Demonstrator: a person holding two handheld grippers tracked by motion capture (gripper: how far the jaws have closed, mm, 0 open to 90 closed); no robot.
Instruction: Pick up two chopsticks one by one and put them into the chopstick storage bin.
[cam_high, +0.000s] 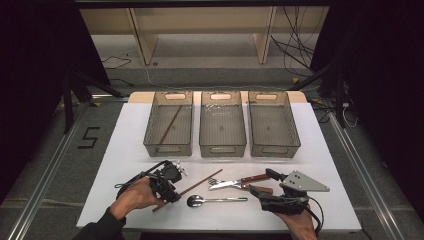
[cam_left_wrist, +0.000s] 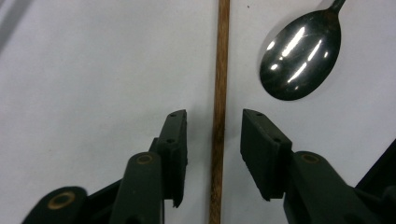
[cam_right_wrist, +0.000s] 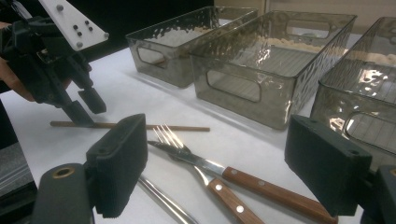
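Three clear bins (cam_high: 223, 125) stand side by side across the far half of the white table (cam_high: 125, 165); the one at the left holds one chopstick (cam_high: 171, 124) lying lengthwise, and the other two look bare. Four loose pieces lie on the near half: one fork (cam_high: 221, 181), one wood-handled knife (cam_high: 240, 183), one spoon (cam_high: 216, 200) and one more chopstick (cam_high: 192, 187). That chopstick is what the next move turns on. It runs slantwise across the table, and the left gripper (cam_left_wrist: 212, 128) straddles its near end, one jaw on each side with a small gap on both, the stick lying along the gripper's own line; the pads do not yet press it. The right gripper (cam_right_wrist: 219, 168) hovers wide open and empty near the knife and fork, farther from the stick.
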